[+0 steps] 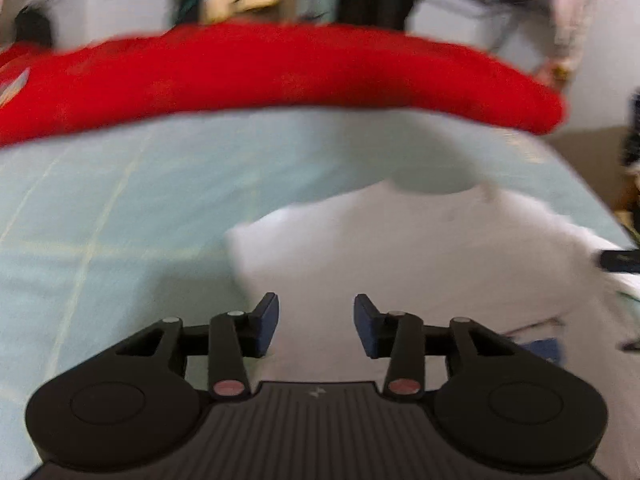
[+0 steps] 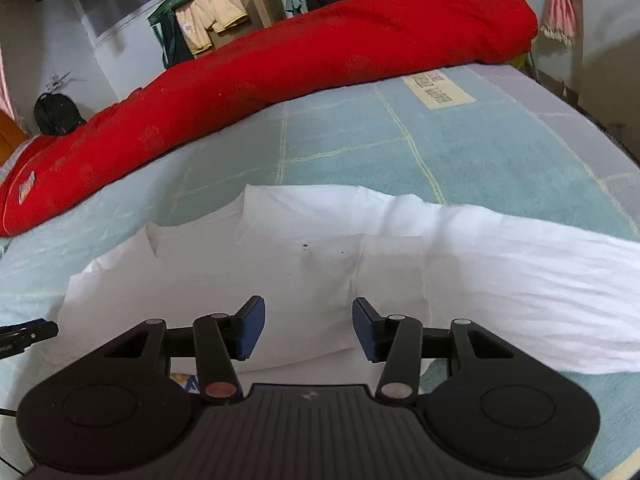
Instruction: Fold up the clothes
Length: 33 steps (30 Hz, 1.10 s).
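Note:
A white garment [image 2: 360,264] lies spread on the light blue bed sheet [image 2: 480,148], with folds and a small dark mark near its middle. My right gripper [image 2: 308,330] hangs open just above its near part, nothing between the blue pads. The left wrist view is blurred; there the same white garment [image 1: 420,248] shows a round neckline at its far edge. My left gripper [image 1: 316,326] is open over its near left part, empty. A dark tip of the other gripper [image 2: 28,334] shows at the left edge of the right wrist view.
A long red quilt roll [image 2: 260,80] lies across the far side of the bed. Behind it are hanging clothes, a cardboard box [image 2: 256,0] and a black bag [image 2: 56,114]. The bed's right edge [image 2: 592,128] drops off to the floor.

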### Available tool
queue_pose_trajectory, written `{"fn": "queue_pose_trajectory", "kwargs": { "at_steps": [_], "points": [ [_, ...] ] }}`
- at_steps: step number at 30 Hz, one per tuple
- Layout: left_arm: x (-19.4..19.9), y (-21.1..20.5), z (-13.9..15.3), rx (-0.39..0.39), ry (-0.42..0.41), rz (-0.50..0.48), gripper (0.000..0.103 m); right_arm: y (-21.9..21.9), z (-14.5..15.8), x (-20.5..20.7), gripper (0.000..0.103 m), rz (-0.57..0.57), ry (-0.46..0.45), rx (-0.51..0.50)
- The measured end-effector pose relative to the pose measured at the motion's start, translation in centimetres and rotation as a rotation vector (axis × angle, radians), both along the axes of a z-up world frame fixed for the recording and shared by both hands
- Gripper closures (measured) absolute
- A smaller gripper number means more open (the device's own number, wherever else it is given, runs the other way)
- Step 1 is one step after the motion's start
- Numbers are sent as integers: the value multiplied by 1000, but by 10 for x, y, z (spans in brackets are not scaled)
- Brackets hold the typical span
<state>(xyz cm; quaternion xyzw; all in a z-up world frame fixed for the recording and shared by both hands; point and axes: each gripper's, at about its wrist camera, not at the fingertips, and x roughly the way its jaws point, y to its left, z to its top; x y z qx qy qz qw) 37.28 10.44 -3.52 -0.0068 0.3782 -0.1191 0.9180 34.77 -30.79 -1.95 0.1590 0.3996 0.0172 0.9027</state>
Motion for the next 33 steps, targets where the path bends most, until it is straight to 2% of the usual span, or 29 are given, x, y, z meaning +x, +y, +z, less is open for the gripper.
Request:
{"fn": "queue_pose_trajectory", "kwargs": {
  "at_steps": [3, 4, 5, 7, 9, 11, 13, 15, 18, 22, 24, 28, 33],
  "points": [
    [1, -23, -15, 81, 42, -111, 55, 7, 2, 3, 50, 7, -3, 11],
    [2, -24, -22, 105, 72, -114, 52, 9, 4, 4, 50, 17, -5, 14],
    [2, -18, -27, 100, 102, -91, 52, 12, 5, 5, 49, 28, -7, 17],
    [-6, 3, -26, 14, 128, -26, 55, 17, 8, 4, 48, 42, -11, 4],
    [-19, 13, -15, 21, 95, 9, 55, 20, 11, 3, 48, 52, -13, -5],
    [-29, 13, -5, 83, 41, 9, 46, 21, 12, 1, 46, 58, -13, -6],
    [-37, 9, -1, 186, 1, -18, 41, 24, 11, 0, 45, 62, -1, 0],
    [-37, 3, -9, 307, 0, -55, 41, 27, 8, 0, 45, 59, 13, 13],
    [-33, -4, -22, 427, -17, -100, 41, 33, 9, -1, 45, 63, 13, 20],
    [-25, -8, -28, 504, -39, -87, 40, 42, 10, -2, 44, 68, 12, 30],
    [-26, 2, -27, 478, -31, -8, 40, 46, 10, -3, 44, 70, 12, 35],
    [-33, 37, -27, 267, 31, 192, 38, 51, 12, -5, 43, 68, 5, 38],
    [-44, 42, -23, 211, 48, 288, 39, 49, 18, -8, 42, 63, -6, 27]
  ]
}}
